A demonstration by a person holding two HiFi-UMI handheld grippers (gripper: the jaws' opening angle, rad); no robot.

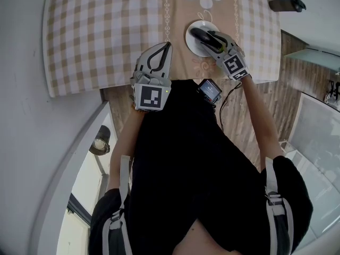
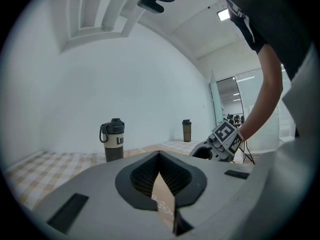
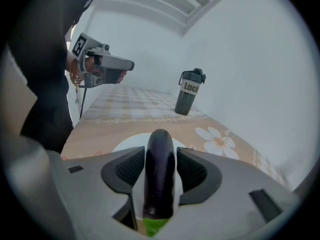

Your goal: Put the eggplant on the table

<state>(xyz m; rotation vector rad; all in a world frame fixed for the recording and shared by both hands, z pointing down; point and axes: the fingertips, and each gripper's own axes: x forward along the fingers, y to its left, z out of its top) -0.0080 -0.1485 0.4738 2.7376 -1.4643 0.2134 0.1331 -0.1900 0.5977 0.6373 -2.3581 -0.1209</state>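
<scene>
A dark purple eggplant [image 1: 200, 35] [image 3: 160, 169] with a green stem end lies over a white plate [image 1: 192, 45] [image 3: 131, 143] on the tablecloth. My right gripper [image 1: 208, 36] [image 3: 160, 156] reaches down over the plate, its jaws standing one on each side of the eggplant. A thin gap shows at the right pad, so the jaws are open around it. My left gripper [image 1: 168, 45] [image 2: 159, 156] hovers level above the cloth, left of the plate, with its tips together and nothing between them. The left gripper view catches the right gripper [image 2: 202, 151] at the right.
The table carries a checked cloth [image 1: 95, 36] with a beige flower-printed strip [image 3: 220, 139]. A dark bottle [image 2: 114, 140] [image 3: 189, 99] stands at the far side, and a second one [image 2: 186, 130] stands farther off. The table's near edge [image 1: 79, 92] is close to the person's body.
</scene>
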